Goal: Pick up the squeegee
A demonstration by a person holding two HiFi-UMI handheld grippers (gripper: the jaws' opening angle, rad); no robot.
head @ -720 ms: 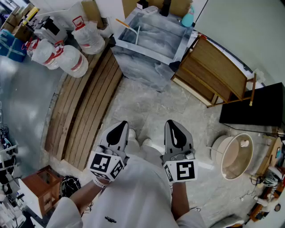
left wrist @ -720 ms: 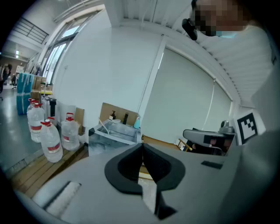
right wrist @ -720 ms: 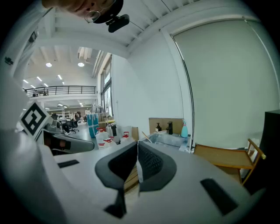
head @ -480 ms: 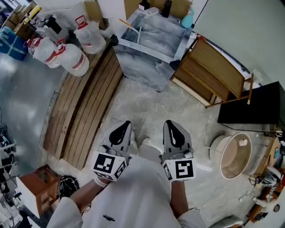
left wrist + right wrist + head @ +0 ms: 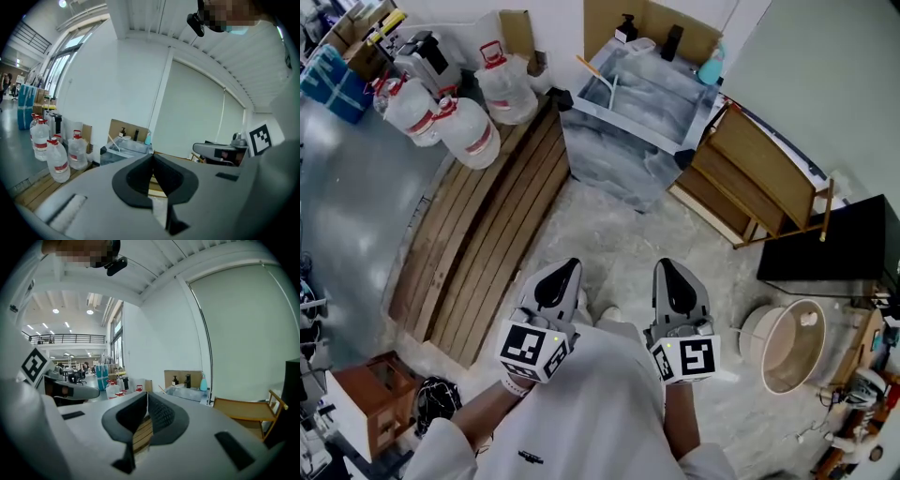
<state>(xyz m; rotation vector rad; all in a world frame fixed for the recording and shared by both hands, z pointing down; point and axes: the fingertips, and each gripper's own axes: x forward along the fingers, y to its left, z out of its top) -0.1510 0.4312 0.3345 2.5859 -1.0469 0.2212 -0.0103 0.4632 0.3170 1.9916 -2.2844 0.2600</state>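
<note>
Pale stone floor point(image 5: 619, 234), wooden slats point(image 5: 478, 253) at left, marbled basin point(image 5: 619, 169) ahead. Left gripper point(image 5: 566, 270) and right gripper point(image 5: 667, 270) side by side. Both jaws clenched, nothing between them.

Setting: large open industrial hall, used as a workshop or test bay.

- Right gripper view, left side: mezzanine railing point(image 5: 70, 338), ceiling lights point(image 5: 56, 311) high overhead, desks and shelving far behind.
- Left gripper view, upper left: tall windows point(image 5: 61, 70) over several storeys.
- Head view, left: polished grey floor point(image 5: 347, 206); centre: rough pale stone floor point(image 5: 619, 234).
- Upper left: water jugs point(image 5: 469, 131) stored beside loose wooden decking point(image 5: 487, 225).
- Top centre: marbled tub point(image 5: 637, 122) standing free, backed by cardboard point(image 5: 652, 23).
- Right: bare wooden frame point(image 5: 759, 173); lower right: round basin point(image 5: 792, 342) on the floor.
</note>
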